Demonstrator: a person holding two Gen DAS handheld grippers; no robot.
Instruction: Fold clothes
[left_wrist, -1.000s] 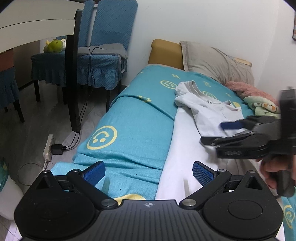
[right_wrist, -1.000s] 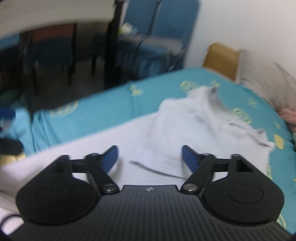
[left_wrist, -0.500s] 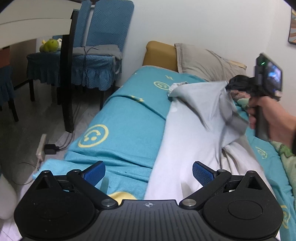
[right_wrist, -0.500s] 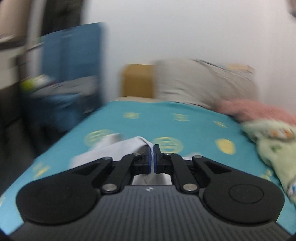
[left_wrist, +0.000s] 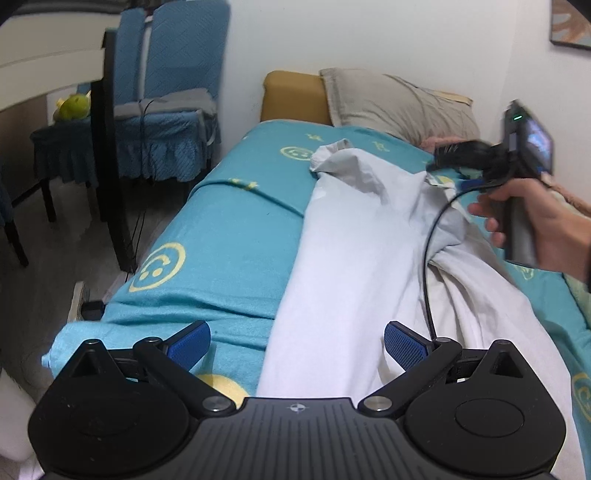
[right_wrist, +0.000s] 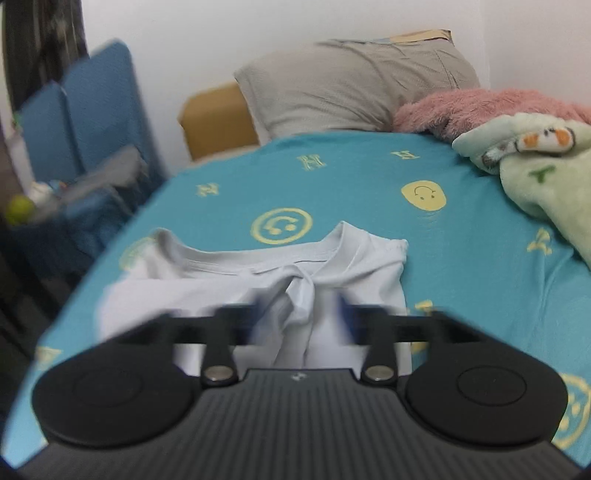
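Note:
A white T-shirt (left_wrist: 369, 206) lies lengthwise on the teal bed cover (left_wrist: 229, 236), bunched near its far end. In the right wrist view the shirt (right_wrist: 258, 273) shows its collar and a pinched fold in front of my right gripper (right_wrist: 299, 317), whose blurred fingers stand apart around the fold. In the left wrist view my right gripper (left_wrist: 454, 173) hovers at the shirt's far right edge, held by a hand. My left gripper (left_wrist: 297, 341) is open and empty above the near end of the shirt.
A beige pillow (left_wrist: 399, 103) and a tan headboard (left_wrist: 295, 96) lie at the bed's far end. A pink plush blanket (right_wrist: 480, 107) and a green plush blanket (right_wrist: 543, 173) lie at the right. Blue chairs (left_wrist: 166, 92) and a dark table leg (left_wrist: 110, 158) stand on the left.
My right gripper took hold of the shirt, lifted it toward the pillow, and now its fingers have opened and the shirt lies lower. My left gripper stayed open and nearly still.

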